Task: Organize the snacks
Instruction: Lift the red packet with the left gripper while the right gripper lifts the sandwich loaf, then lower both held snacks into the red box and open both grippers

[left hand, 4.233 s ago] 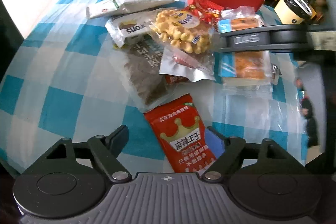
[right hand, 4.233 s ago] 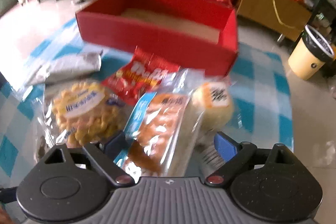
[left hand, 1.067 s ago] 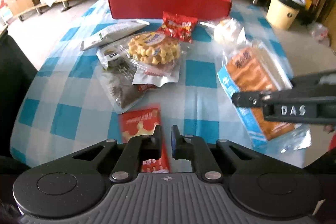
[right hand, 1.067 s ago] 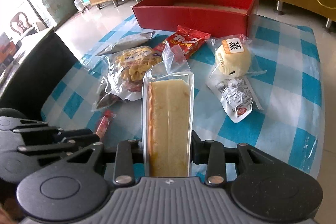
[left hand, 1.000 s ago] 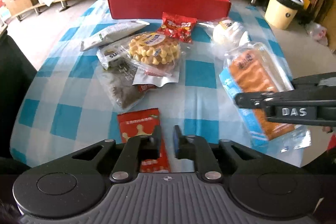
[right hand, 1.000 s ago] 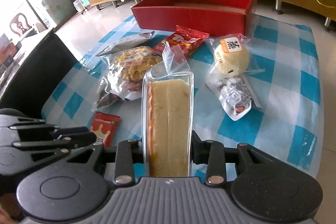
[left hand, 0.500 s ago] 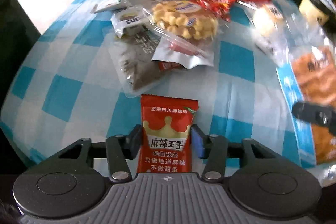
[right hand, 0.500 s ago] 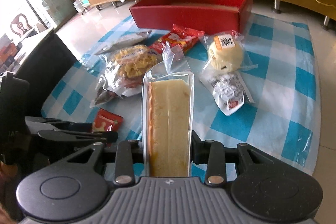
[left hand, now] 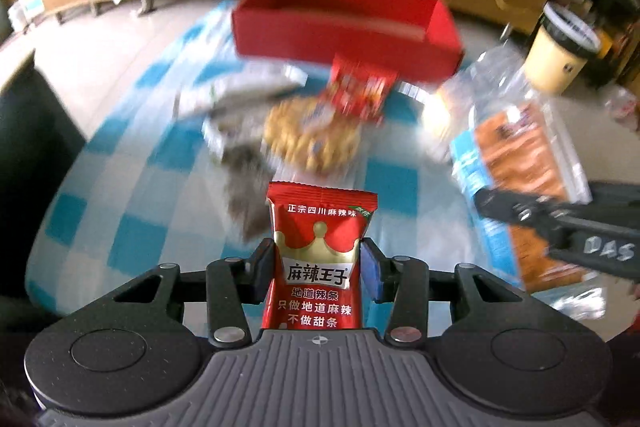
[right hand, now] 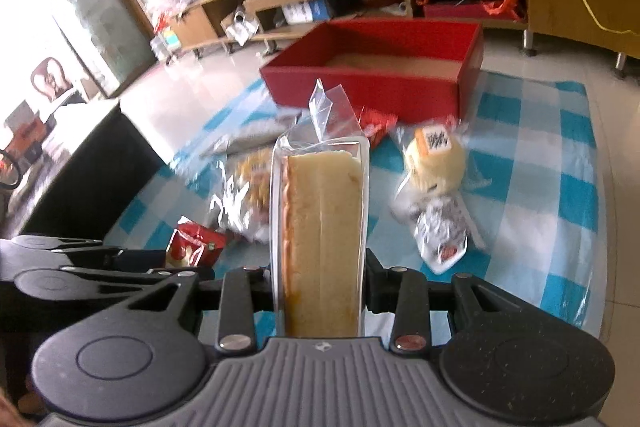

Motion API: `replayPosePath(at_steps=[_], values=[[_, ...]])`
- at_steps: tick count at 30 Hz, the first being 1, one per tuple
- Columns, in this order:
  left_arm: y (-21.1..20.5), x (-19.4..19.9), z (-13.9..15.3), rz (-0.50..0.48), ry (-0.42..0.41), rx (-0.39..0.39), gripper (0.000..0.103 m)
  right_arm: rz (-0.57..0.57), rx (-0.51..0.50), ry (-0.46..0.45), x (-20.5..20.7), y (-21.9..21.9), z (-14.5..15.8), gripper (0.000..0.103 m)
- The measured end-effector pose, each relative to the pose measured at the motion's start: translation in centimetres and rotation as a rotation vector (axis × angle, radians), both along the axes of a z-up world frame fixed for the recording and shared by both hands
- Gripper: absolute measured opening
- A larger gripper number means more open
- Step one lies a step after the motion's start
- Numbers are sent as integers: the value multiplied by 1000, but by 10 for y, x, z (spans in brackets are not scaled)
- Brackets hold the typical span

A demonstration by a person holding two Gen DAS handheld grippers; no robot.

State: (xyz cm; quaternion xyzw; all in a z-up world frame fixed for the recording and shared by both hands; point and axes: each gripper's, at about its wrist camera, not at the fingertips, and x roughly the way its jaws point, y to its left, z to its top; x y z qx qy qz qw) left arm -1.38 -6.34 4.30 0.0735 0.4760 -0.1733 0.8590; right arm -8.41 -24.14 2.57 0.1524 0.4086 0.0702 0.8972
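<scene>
My left gripper (left hand: 319, 269) is clamping the red crown-printed foil snack packet (left hand: 319, 259) lengthwise, top edge forward; my right gripper (right hand: 320, 277) is clamping the clear-wrapped yellow sandwich bread (right hand: 322, 239) likewise.

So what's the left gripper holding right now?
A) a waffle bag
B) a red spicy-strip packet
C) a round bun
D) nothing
B: the left gripper has both fingers pressed against a red packet, lifted off the table; the waffle bag lies on the cloth.
</scene>
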Motion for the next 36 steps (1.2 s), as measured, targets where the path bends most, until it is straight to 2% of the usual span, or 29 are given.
replayPosePath(at_steps=[4, 17, 27, 36], values=[[-7, 19, 12, -12, -21, -70, 52, -28, 12, -2, 13, -6, 4, 37], [-37, 113, 18, 47, -63, -146, 52, -80, 0, 1, 89, -20, 12, 37], [-73, 182, 29, 45, -130, -133, 52, -127, 10, -30, 160, -43, 18, 37], [-103, 230, 23, 42, -186, -92, 52, -176, 21, -49, 216, -67, 17, 37]])
